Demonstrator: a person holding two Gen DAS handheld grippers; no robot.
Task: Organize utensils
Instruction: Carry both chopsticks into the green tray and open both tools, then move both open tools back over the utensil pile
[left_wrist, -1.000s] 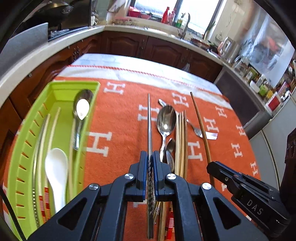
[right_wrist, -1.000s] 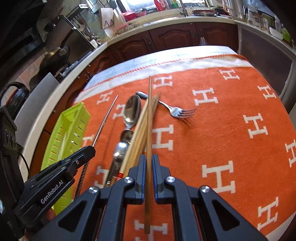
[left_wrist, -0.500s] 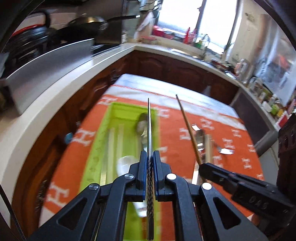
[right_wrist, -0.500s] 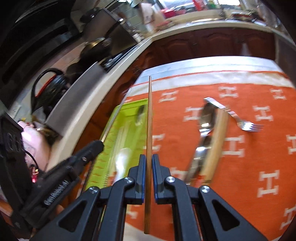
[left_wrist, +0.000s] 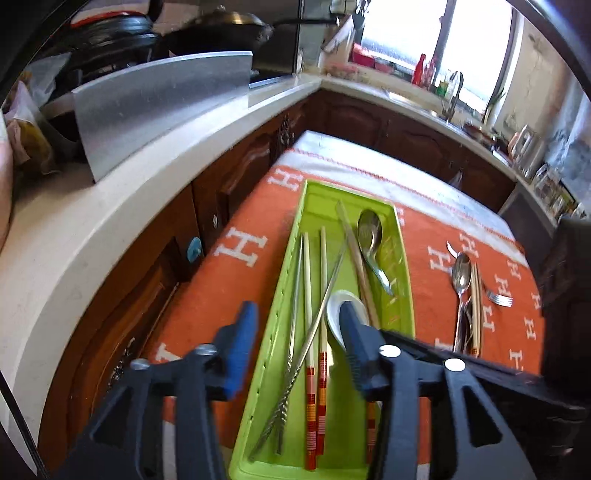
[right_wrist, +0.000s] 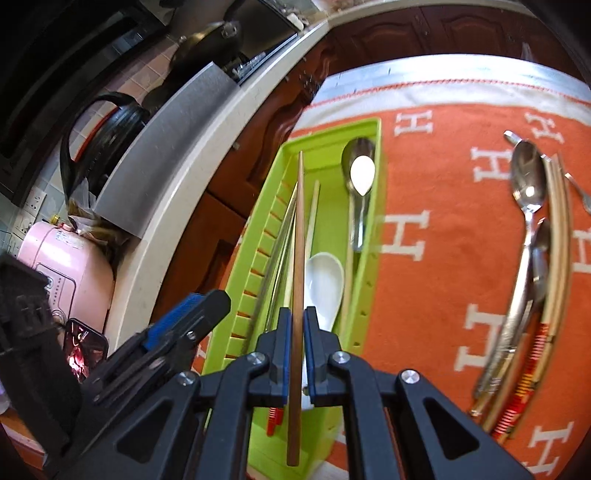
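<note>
Over the green tray (right_wrist: 371, 236), the right gripper (right_wrist: 296, 354) pinches a brown chopstick (right_wrist: 298, 280) lying along the tray's length; the left gripper (left_wrist: 295, 347) is opening, nothing between its jaws.

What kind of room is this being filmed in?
A home kitchen, most likely. A wok sits on the stove behind a pale countertop over dark wooden cabinets, and a sink faucet stands by the window.

Green tray (left_wrist: 402, 258) looks crowded; orange cloth (right_wrist: 443, 295) beside it lies open
</note>
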